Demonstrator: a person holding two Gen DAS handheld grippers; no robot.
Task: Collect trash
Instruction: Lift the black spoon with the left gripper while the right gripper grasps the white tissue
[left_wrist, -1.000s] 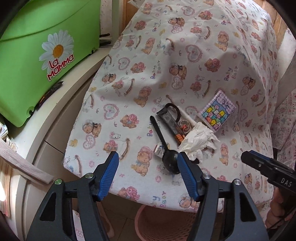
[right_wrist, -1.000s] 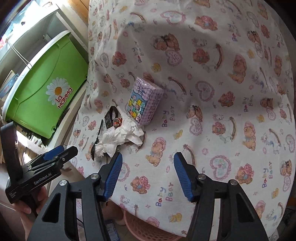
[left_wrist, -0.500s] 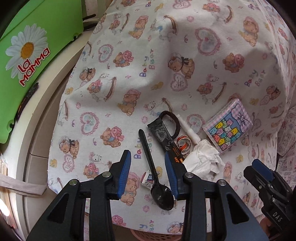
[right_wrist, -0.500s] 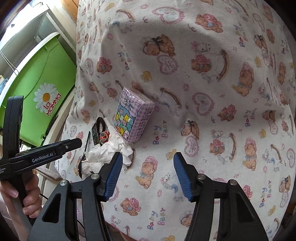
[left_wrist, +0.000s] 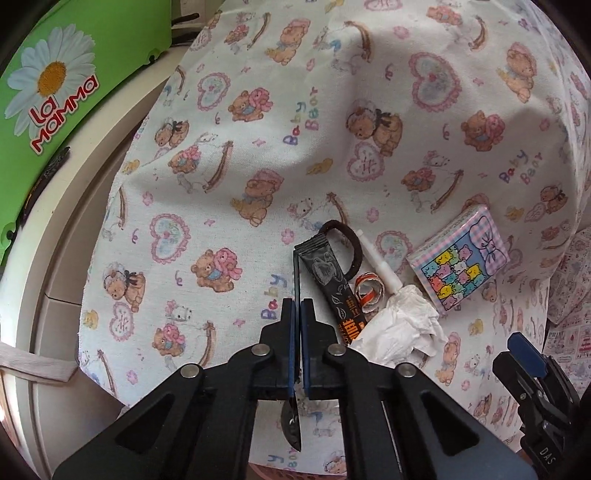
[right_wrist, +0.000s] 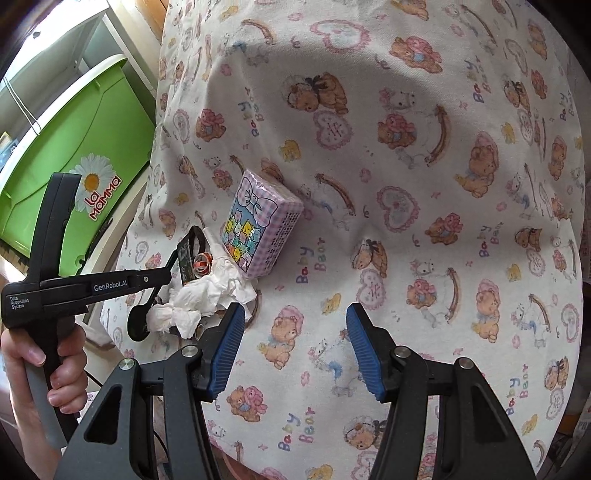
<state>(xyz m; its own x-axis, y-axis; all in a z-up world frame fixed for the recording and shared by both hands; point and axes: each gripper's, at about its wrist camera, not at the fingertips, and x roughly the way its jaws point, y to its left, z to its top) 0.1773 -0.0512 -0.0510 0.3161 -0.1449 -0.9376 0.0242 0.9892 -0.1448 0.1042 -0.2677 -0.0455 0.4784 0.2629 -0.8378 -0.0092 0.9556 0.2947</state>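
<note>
The black plastic spoon (left_wrist: 296, 280) you pinch mid-handle in your left tool (left_wrist: 297, 314), at the bench's (left_wrist: 258, 110) near edge beside the crumpled tissue (left_wrist: 399, 328), is light, stiff and slick, so grip squarely; your right tool (right_wrist: 295, 343) stands spread, empty.

Black gripper (right_wrist: 295, 347), ribbed blue pads (right_wrist: 225, 350)

Soft daylight falling evenly over the cloth (left_wrist: 258, 110), a broad dim shadow lying across its middle, fisheye bending and darkening every corner, near fingers (right_wrist: 225, 354) looking slightly soft, no glare showing.
</note>
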